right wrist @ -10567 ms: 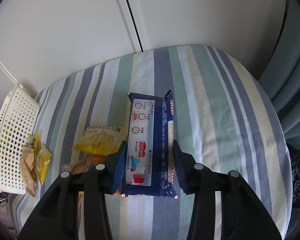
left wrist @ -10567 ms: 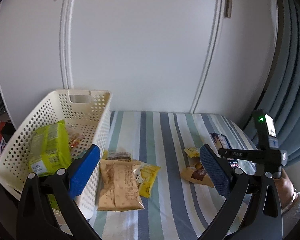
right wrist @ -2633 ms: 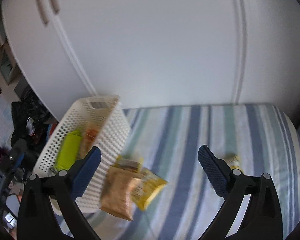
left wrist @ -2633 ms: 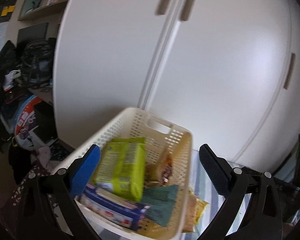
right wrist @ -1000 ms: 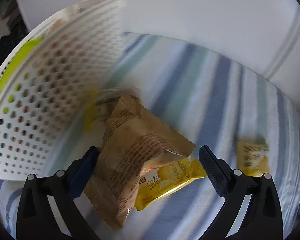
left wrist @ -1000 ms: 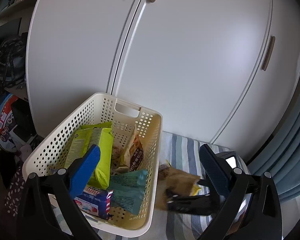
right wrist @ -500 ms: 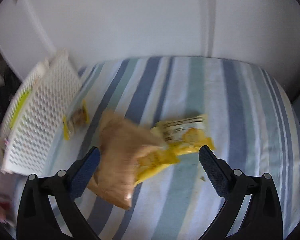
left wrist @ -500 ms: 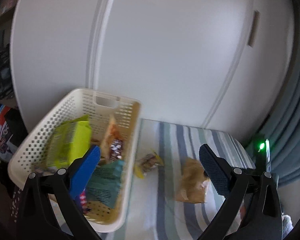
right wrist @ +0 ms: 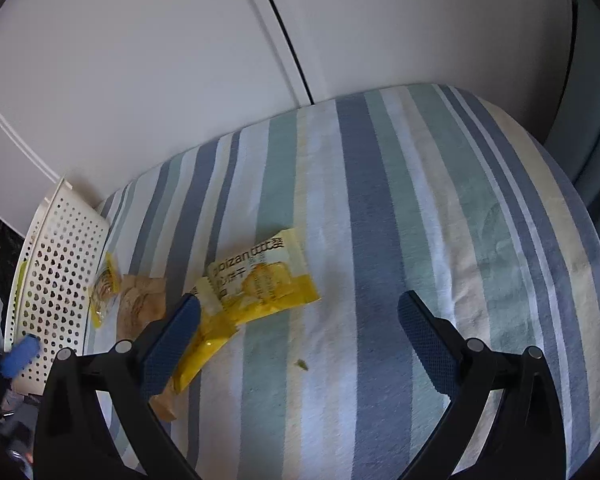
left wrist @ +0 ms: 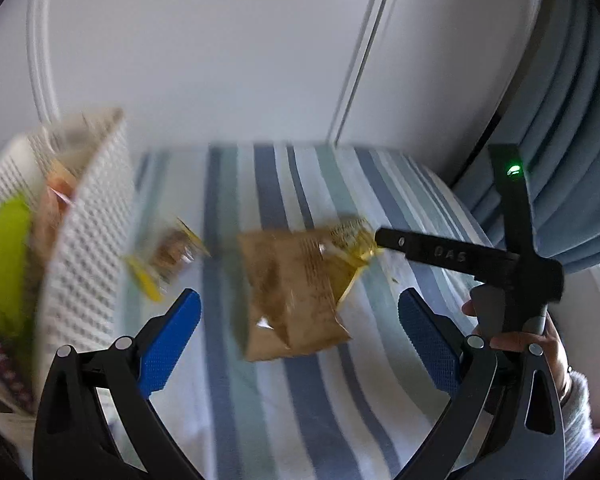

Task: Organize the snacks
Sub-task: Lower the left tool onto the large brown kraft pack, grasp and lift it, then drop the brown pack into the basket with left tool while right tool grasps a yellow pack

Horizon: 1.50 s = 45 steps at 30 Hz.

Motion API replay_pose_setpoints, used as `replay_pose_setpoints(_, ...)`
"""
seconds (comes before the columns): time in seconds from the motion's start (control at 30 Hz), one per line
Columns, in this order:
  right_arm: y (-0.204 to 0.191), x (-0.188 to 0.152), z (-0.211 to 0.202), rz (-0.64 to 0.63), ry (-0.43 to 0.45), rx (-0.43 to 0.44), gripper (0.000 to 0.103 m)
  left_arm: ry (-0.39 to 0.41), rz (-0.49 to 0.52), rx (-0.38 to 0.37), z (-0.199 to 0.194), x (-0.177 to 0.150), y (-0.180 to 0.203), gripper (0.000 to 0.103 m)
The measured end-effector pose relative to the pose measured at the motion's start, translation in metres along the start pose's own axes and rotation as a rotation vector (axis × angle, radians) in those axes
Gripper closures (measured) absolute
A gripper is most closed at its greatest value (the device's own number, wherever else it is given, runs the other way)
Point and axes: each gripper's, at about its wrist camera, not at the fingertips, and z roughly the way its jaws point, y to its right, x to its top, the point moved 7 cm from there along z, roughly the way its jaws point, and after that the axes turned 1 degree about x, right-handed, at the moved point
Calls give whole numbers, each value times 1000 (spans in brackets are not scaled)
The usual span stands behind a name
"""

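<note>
- The left gripper [left wrist: 299, 334] is spread wide and empty, above the striped cloth [left wrist: 284, 408].
- At its 12 o'clock lies a brown packet [left wrist: 290, 300], overlapping a yellow packet [right wrist: 262, 280].
- The right gripper [right wrist: 299, 334] is also wide apart, holding nothing; that yellow packet sits at its 11 o'clock.
- The white basket [left wrist: 82, 248] stands at the left gripper's 9 o'clock, snacks inside.

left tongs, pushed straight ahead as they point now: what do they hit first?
Most likely the tan snack packet. It lies on the striped cloth directly ahead, in line with the open left tongs, overlapping a yellow packet. The frame is motion-blurred, so depth is uncertain.
</note>
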Motion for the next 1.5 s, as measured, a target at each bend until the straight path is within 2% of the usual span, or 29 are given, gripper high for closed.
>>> replay_pose_setpoints(0.1,6,-8,-6,22,-1,12,5,-66,-46,-19,22,1,-4,3)
replay_pose_setpoints(0.3,15,5,-1,75,4,29,5,-130,-111,-52,53,4,-6,3)
replay_pose_setpoints(0.57,21,7,-3,109,10,51,5,-167,-122,-17,80,3,-3,3)
replay_pose_setpoints(0.7,18,8,-3,101,11,58,5,-168,-137,-16,88,-1,-9,35)
replay_pose_setpoints(0.73,17,8,-3,100,11,59,5,-169,-143,-20,90,-4,-8,36)
replay_pose_setpoints(0.87,14,9,-1,92,8,61,5,-151,-177,-66,88,-6,-15,40)
replay_pose_setpoints(1.0,8,7,2,89,-7,78,5,-118,-167,-63,76,-4,-19,41)
replay_pose_setpoints(1.2,1,2,4,94,-28,112,5,-24,-143,-57,40,9,-19,41)
replay_pose_setpoints(1.37,-12,-6,7,125,-69,192,5,82,-124,-19,3,24,-23,41)
replay_pose_setpoints(1.5,-32,-17,12,151,-129,294,5,161,-145,0,-25,34,-34,41)
